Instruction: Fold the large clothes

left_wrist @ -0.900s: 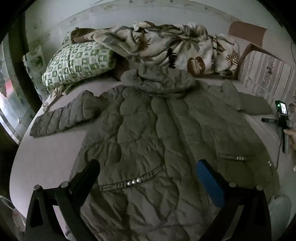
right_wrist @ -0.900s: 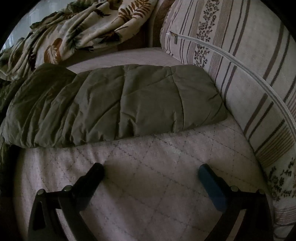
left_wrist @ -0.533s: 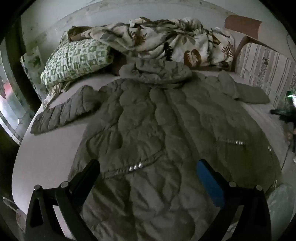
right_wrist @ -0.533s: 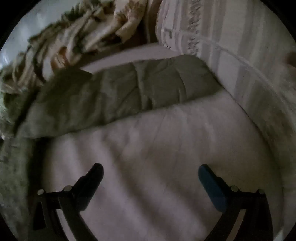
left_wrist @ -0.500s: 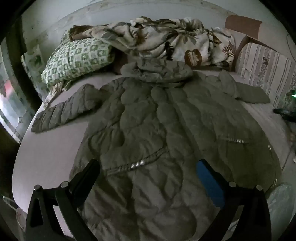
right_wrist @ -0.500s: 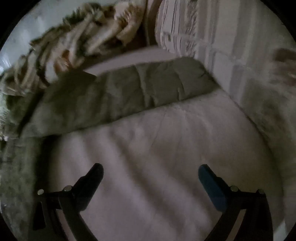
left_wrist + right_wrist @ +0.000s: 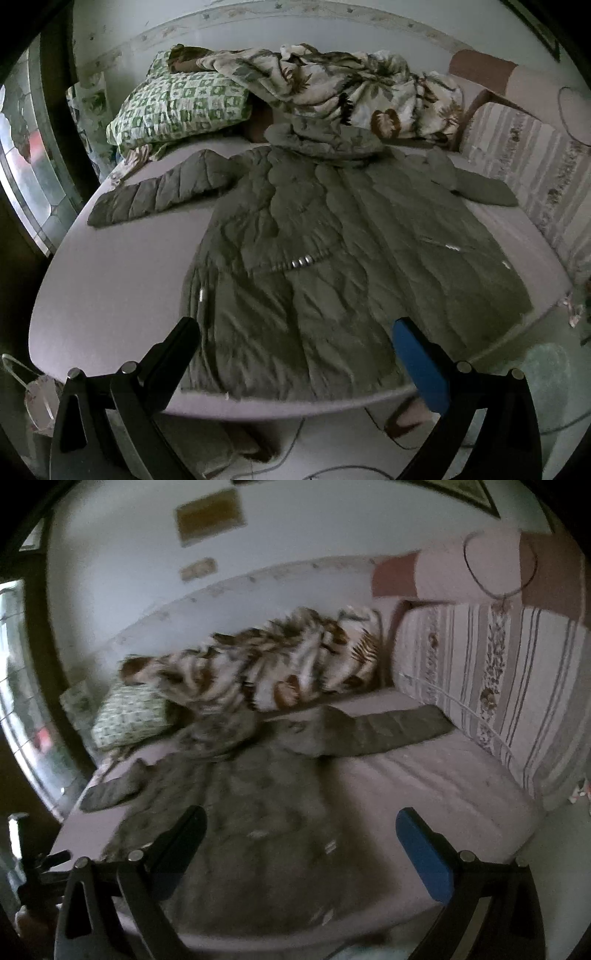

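A large olive quilted coat [image 7: 332,251] lies spread flat on the bed [image 7: 110,280], front up, hood towards the wall, both sleeves stretched out sideways. My left gripper [image 7: 295,339] hovers open above the coat's hem at the bed's near edge, nothing between its fingers. In the right wrist view the same coat [image 7: 266,812] appears blurred, with its right sleeve [image 7: 384,731] reaching towards the striped cushion. My right gripper [image 7: 301,834] stands open above the coat's lower right part, holding nothing.
A leaf-print blanket [image 7: 351,88] and a green-patterned pillow [image 7: 177,107] are heaped at the head of the bed. A striped cushion [image 7: 498,686] lines the right side. Cables [image 7: 332,443] and a pale rug [image 7: 535,387] lie on the floor below the near edge.
Both grippers have pulled back and risen from the bed. The left view now takes in the hem and floor; the right view has swung from the sleeve close-up to the whole coat.
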Motion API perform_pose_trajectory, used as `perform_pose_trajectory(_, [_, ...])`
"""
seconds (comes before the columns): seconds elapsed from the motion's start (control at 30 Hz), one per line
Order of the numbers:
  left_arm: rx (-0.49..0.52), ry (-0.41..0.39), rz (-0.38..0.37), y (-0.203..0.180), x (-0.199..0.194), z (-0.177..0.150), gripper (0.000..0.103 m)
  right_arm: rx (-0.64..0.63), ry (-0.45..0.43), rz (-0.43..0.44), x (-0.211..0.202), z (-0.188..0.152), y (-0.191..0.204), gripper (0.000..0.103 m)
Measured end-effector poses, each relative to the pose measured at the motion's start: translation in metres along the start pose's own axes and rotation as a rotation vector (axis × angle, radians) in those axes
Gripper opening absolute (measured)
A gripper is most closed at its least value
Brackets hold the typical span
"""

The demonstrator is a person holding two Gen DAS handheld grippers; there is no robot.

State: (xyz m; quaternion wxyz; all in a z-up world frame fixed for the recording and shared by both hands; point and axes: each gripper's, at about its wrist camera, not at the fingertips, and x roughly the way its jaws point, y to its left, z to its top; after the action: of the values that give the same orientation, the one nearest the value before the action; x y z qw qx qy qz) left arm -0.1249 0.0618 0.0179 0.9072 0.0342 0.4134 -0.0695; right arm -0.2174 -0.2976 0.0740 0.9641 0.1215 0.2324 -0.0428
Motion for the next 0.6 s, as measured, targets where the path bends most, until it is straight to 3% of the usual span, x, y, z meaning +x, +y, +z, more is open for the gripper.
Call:
perform_pose_trajectory(0.1, [-0.003, -0.015, -0.020, 0.001, -0.021, -0.015, 0.103, -0.031, -0.037, -0.012, -0.028, -0.017, 0.040, 0.103])
perform_pose_trajectory(0.27, [0.014, -0.038, -0.012, -0.003, -0.045, -0.035, 0.103, -0.128, -0.015, -0.021, -0.046, -0.033, 0.088, 0.103])
perform_pose_trajectory(0.6, [0.035, -0.057, -0.005, -0.008, -0.060, -0.055, 0.103, -0.132, 0.080, -0.030, -0.052, -0.085, 0.107, 0.103])
